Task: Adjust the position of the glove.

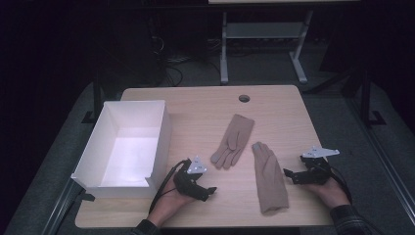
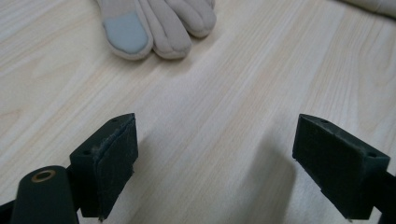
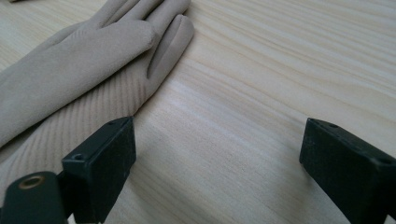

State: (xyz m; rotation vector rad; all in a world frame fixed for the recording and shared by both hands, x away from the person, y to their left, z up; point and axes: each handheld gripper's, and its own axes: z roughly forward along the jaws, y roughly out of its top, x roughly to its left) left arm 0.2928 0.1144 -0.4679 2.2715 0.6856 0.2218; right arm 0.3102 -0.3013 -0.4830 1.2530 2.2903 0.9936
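Both tongs spread, empty: left (image 1: 211,190), right (image 1: 288,173). Risk: right nips one layer of near glove (image 1: 269,178); it drags on table (image 1: 205,105).

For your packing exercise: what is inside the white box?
The white box shows only its bare white floor and inner walls. Its near wall hides a strip of floor just behind it.

White box (image 1: 128,147) left on table (image 1: 205,105).
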